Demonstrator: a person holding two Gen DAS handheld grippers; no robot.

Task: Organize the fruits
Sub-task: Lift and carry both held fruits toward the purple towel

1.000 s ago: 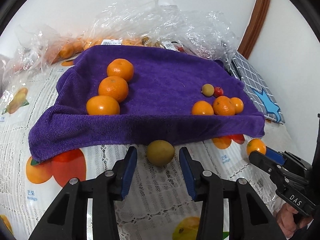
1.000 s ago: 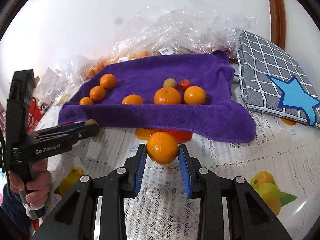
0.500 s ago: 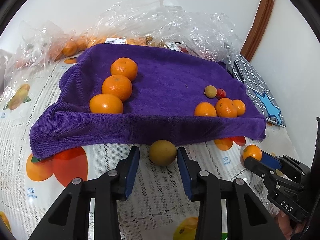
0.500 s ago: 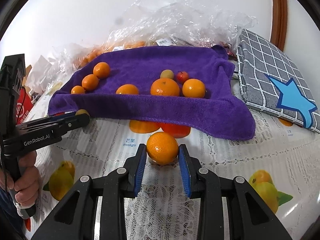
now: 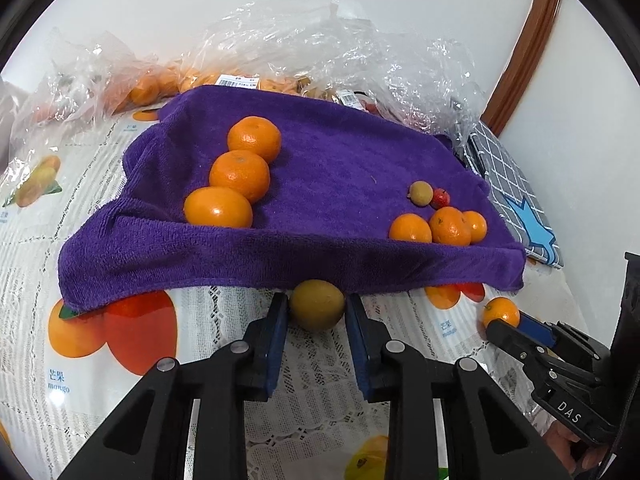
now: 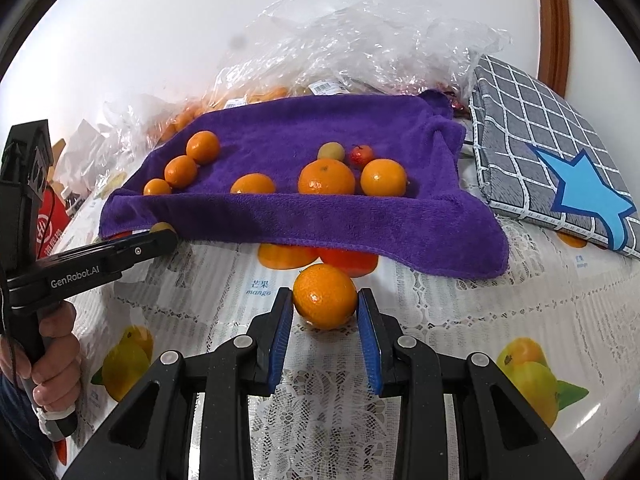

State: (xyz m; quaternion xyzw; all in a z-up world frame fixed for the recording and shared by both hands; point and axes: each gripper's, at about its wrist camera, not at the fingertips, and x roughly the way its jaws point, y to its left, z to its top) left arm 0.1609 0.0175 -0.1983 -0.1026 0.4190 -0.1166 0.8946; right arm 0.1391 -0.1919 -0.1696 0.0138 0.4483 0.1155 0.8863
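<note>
A yellow-green round fruit (image 5: 317, 304) rests on the tablecloth at the front edge of the purple towel (image 5: 340, 160). My left gripper (image 5: 316, 314) is closing on it, and its blue pads touch both sides. My right gripper (image 6: 325, 308) is shut on an orange (image 6: 325, 296) that sits on the tablecloth in front of the towel (image 6: 304, 216). On the towel, three oranges (image 5: 239, 176) form a row at the left. Three more oranges (image 5: 450, 226), a small yellowish fruit (image 5: 421, 193) and a small red fruit (image 5: 440, 199) are grouped at the right.
Crumpled clear plastic bags (image 5: 320, 52) holding more oranges lie behind the towel against the wall. A grey checked cushion with a blue star (image 6: 560, 168) lies to the right. A fruit-printed lace tablecloth (image 5: 120, 340) covers the surface. A hand (image 6: 52, 364) holds the left gripper's handle.
The left gripper's jaws have narrowed from a wide gap until the pads meet the yellow-green fruit. The right gripper has kept its hold on the orange and stayed in place.
</note>
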